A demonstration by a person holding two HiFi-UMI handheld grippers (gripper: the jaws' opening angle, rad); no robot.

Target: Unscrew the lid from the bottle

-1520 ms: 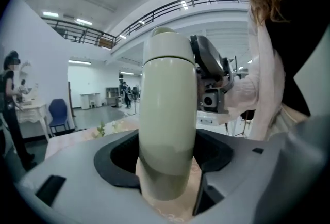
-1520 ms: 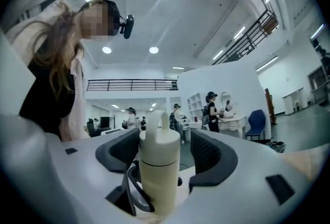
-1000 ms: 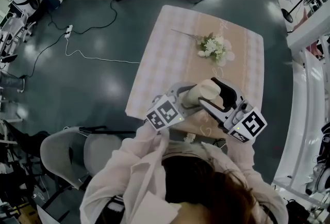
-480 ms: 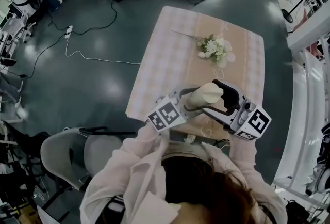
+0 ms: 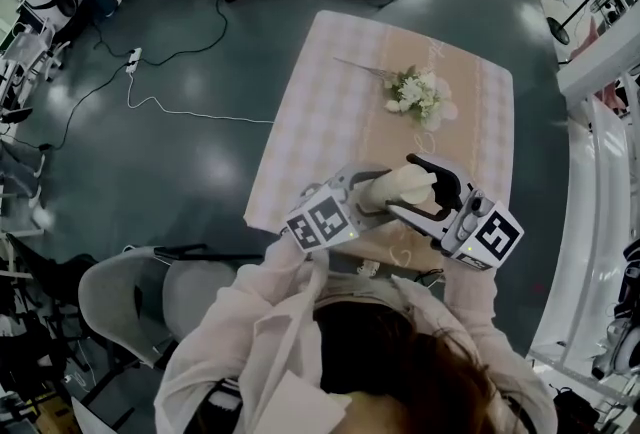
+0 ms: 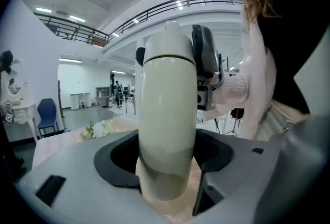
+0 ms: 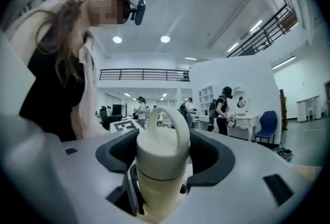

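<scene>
Cream bottle [image 6: 168, 114], base hidden by left tongs [image 6: 167, 174], lid [image 7: 160, 152] grip unclear

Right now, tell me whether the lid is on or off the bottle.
On: the lid sits squarely atop the bottle, only a thin dark seam between them.

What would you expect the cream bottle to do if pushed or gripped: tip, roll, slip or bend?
Probably stiff: the bottle shows no dent in the left tool. Its smooth, round wall looks slippery and would likely roll if laid down. Tall and narrow, it may tip if pushed near the lid.
</scene>
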